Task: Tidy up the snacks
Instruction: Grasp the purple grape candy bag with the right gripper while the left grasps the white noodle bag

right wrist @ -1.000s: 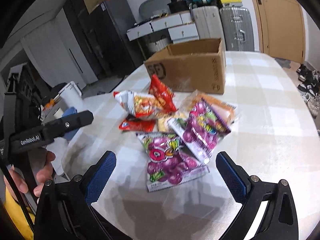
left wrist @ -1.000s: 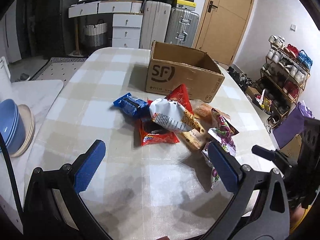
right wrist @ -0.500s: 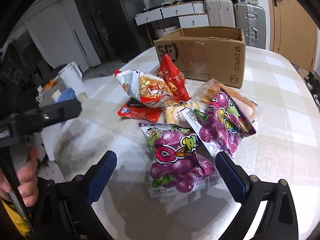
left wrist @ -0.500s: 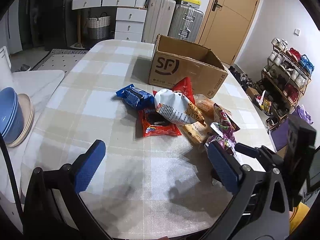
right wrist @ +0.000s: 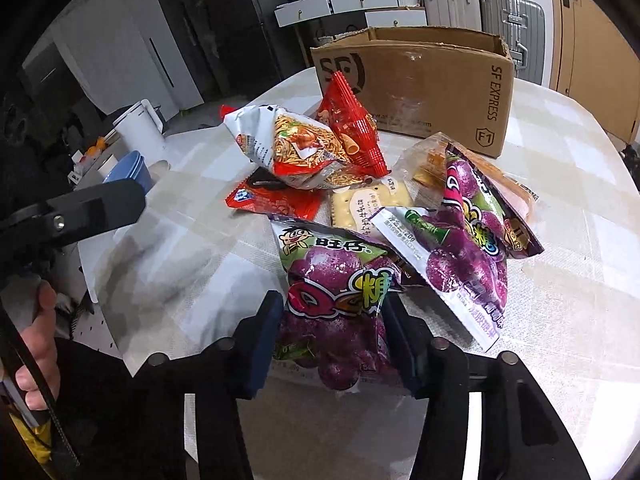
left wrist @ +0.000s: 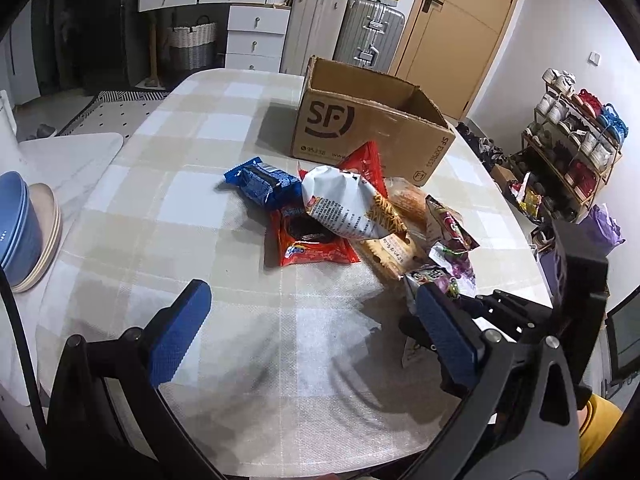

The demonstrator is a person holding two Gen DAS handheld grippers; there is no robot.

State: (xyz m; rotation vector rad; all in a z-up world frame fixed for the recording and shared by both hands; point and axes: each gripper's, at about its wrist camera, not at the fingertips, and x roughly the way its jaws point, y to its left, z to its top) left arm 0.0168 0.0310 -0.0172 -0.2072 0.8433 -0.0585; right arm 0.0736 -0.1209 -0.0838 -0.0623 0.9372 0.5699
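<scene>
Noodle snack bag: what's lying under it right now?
The noodle snack bag rests on a red cookie pack, and its right end lies over a pale cracker pack. A red ridged bag leans behind it. Anything beneath its middle is covered.

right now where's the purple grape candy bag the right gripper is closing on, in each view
Left wrist: purple grape candy bag at lower right, mostly hidden behind the blue finger pad.
Right wrist: purple grape candy bag bottom centre, pinched by the right gripper.
Shared landmark: SF cardboard box.

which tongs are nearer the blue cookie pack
Left. The left tongs hang open over bare tablecloth short of the blue cookie pack; the right tongs are across the pile, closed on a purple gummy bag.
</scene>
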